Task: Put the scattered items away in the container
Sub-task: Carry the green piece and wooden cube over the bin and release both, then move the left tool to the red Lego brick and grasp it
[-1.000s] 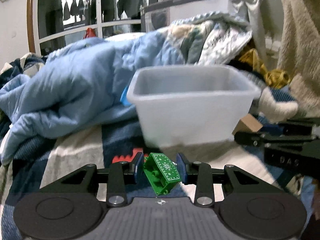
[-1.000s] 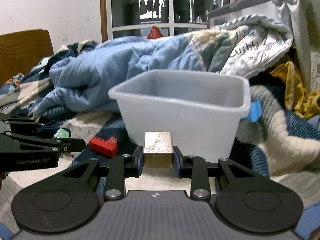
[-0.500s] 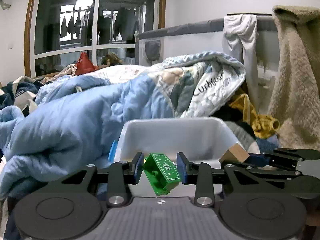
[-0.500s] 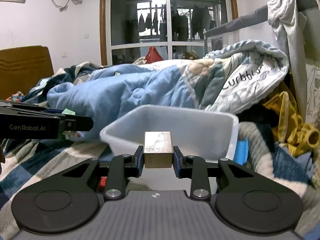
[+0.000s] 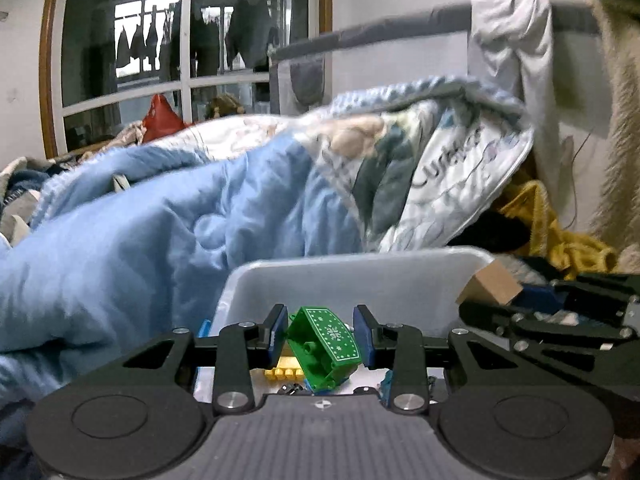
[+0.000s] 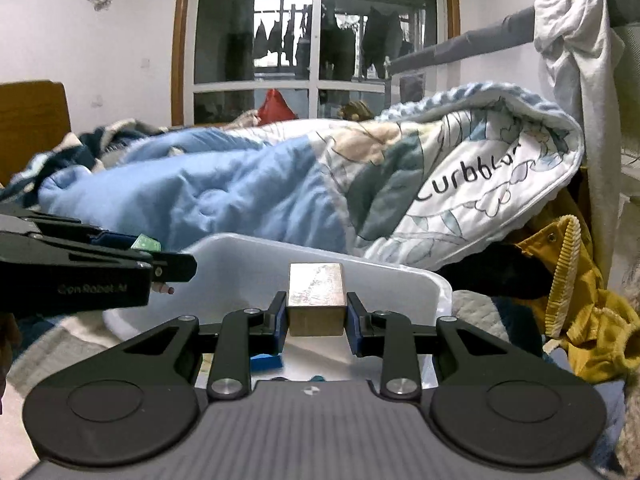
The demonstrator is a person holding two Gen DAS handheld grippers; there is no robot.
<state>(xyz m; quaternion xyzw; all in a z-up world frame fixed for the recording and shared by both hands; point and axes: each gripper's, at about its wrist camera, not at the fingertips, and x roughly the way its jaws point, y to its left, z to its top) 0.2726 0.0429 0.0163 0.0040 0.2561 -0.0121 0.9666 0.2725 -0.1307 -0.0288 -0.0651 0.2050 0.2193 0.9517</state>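
My left gripper [image 5: 321, 340] is shut on a green toy brick [image 5: 326, 342] with a white snowflake print, held tilted over the white plastic bin [image 5: 360, 276]. A yellow brick [image 5: 285, 372] and other small pieces lie in the bin below. My right gripper [image 6: 316, 322] is shut on a wooden block [image 6: 317, 298] and holds it above the same bin [image 6: 248, 256], where a blue piece [image 6: 266, 361] lies inside. Each gripper shows in the other's view: the right one [image 5: 520, 304] with its block, the left one [image 6: 160, 264] with the green brick.
A heaped light-blue quilt [image 5: 160, 220] lies behind and left of the bin. A patterned quilt [image 6: 472, 188] and yellow clothing [image 6: 580, 292] pile up at the right. A grey bed rail [image 6: 480, 44] with a hanging cloth runs behind. A window [image 6: 316, 40] is at the back.
Both grippers have risen and moved forward over the bin, so I now look down into it. Each still holds its item.
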